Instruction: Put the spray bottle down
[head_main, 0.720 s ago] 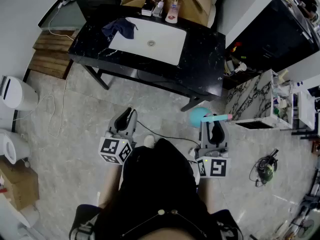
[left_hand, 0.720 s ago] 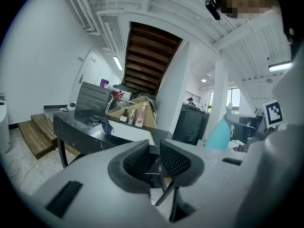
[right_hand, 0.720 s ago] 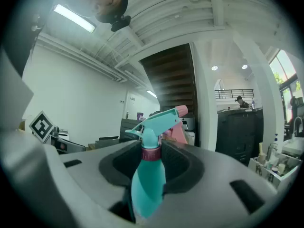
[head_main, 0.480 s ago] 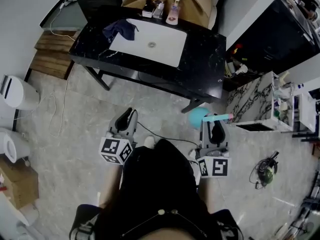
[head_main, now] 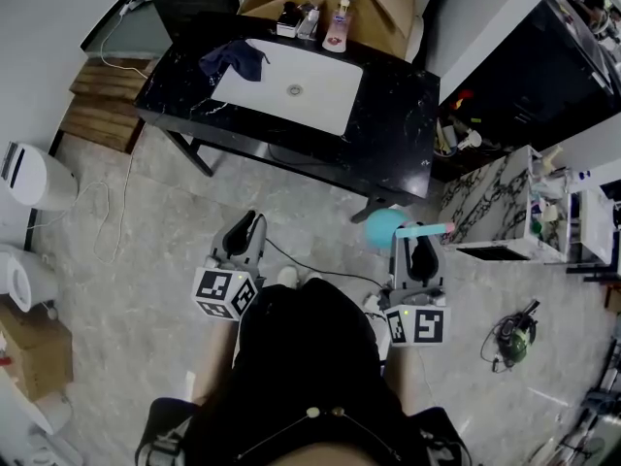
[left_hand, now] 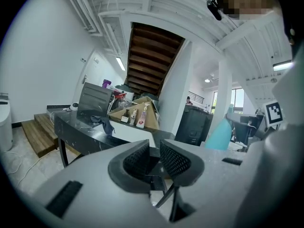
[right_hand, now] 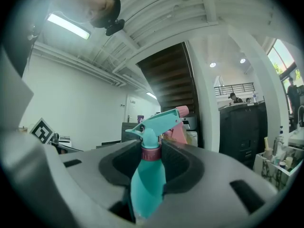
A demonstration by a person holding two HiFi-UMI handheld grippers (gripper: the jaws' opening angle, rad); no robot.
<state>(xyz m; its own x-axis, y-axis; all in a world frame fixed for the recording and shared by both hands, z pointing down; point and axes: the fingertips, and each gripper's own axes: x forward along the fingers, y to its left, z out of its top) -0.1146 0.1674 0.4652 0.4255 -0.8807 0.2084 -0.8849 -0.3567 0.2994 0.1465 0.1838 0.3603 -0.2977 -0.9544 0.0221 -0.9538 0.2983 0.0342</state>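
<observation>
A teal spray bottle (head_main: 385, 224) with a pink nozzle hangs upright over the floor, below the right end of the black marble table (head_main: 398, 115). My right gripper (head_main: 419, 246) is shut on it. In the right gripper view the jaws clamp the spray bottle (right_hand: 148, 175) just under its pink collar, and my right gripper (right_hand: 152, 148) points level. My left gripper (head_main: 246, 233) hovers to the left at the same height. Seen from my left gripper (left_hand: 153, 158), its jaws stand almost together with nothing between them. The teal bottle (left_hand: 219, 134) shows at the right there.
The table holds a white sink (head_main: 325, 95), a dark blue cloth (head_main: 233, 56) and a soap bottle (head_main: 335, 22) by a cardboard box (head_main: 383, 3). A marble-fronted shelf unit (head_main: 505, 197) stands right, a white bin (head_main: 34, 178) left. Cables and a green tool (head_main: 512, 330) lie on the floor.
Both grippers keep their places and the bottle stays in the right one. Only the head view has shifted slightly.
</observation>
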